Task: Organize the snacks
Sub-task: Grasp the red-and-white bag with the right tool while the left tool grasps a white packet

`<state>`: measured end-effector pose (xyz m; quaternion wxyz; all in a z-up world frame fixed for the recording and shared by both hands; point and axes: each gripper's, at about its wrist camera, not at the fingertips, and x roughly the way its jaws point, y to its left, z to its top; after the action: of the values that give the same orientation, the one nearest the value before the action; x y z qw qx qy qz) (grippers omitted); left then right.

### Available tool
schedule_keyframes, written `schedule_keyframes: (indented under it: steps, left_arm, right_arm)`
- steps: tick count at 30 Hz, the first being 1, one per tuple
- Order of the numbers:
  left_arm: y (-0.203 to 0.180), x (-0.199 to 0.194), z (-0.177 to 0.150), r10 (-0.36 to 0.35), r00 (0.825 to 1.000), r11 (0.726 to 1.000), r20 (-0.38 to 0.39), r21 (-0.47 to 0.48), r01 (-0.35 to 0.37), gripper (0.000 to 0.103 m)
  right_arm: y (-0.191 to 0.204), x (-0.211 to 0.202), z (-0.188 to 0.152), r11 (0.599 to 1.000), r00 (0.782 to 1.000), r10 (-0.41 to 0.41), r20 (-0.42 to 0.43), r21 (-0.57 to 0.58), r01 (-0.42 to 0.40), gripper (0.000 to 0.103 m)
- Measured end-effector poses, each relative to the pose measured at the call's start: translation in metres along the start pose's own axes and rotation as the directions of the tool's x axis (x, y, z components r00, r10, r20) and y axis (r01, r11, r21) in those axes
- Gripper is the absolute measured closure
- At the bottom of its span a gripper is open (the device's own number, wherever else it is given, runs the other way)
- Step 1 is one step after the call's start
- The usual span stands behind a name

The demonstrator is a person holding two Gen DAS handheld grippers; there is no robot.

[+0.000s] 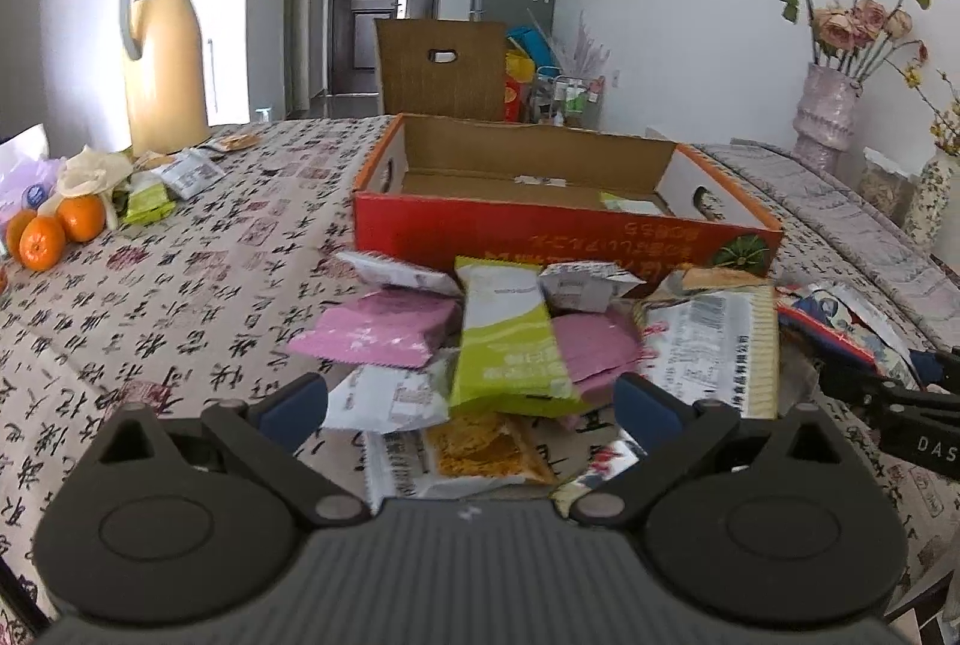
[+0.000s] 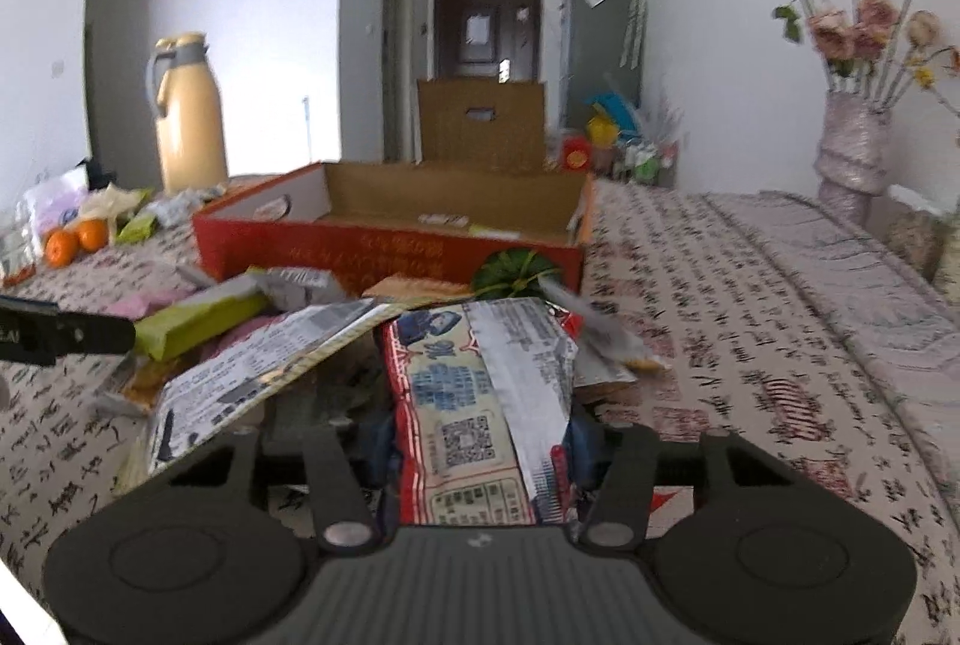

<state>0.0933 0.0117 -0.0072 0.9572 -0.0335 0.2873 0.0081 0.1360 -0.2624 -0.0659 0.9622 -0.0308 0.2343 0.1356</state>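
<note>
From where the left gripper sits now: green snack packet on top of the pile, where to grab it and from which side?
Take the green packet by its near short end, coming in from the left gripper's own side. It lies flat on top of the pile, long axis running away toward the red box, and its near edge sits between the open jaws. The long sides overlap the pink packets, so probably less clean.

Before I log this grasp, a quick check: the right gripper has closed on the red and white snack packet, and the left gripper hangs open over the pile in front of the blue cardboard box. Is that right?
One detail is wrong: the cardboard box is red, not blue, as the left wrist view shows. The rest holds: the right gripper grips the red and white snack packet, and the left gripper hangs open over the pile.
</note>
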Motion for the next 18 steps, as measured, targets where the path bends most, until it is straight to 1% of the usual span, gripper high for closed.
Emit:
schedule_keyframes:
  steps: [6, 12, 18]
  left_arm:
    - [-0.021, 0.002, 0.008, -0.034, 0.999, 0.999, 0.006, 0.036, 0.034, 0.000]
    - [-0.044, 0.011, 0.013, -0.061, 0.998, 0.995, -0.019, 0.078, 0.062, 0.000]
    - [-0.070, 0.019, 0.010, -0.099, 0.994, 0.984, -0.049, 0.146, 0.105, 0.000]
  right_arm:
    - [-0.011, -0.013, -0.002, 0.999, 0.999, -0.016, 0.045, 0.049, 0.013, 0.051]
    - [-0.026, -0.020, -0.006, 0.995, 0.997, -0.034, 0.073, 0.098, 0.027, 0.051]
    - [-0.034, -0.025, -0.011, 0.992, 0.996, -0.027, 0.083, 0.125, 0.017, 0.051]
